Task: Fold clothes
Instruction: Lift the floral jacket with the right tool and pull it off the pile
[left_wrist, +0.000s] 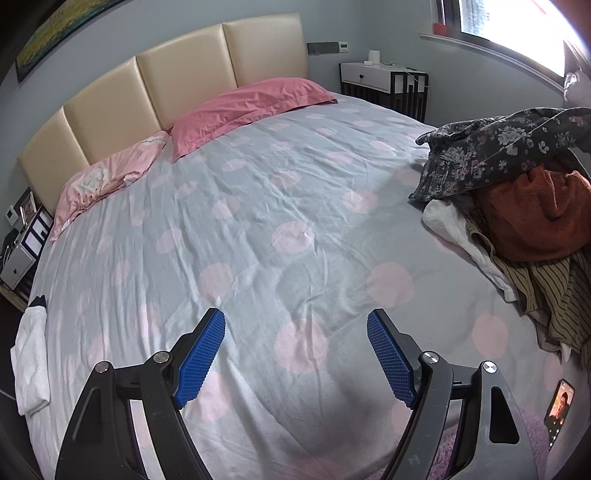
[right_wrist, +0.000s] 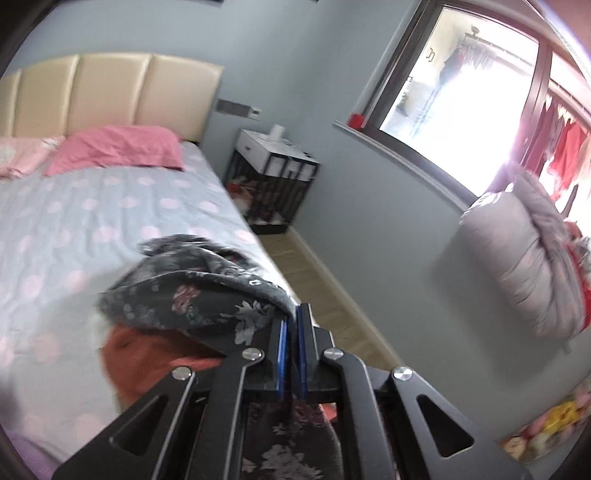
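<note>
Right gripper (right_wrist: 291, 325) jaws clamped on the floral garment (left_wrist: 491, 155), atop the pile (left_wrist: 535, 236) at the bed's (left_wrist: 258, 221) right edge; left gripper (left_wrist: 295, 350) jaws apart, garment off to its right
</note>
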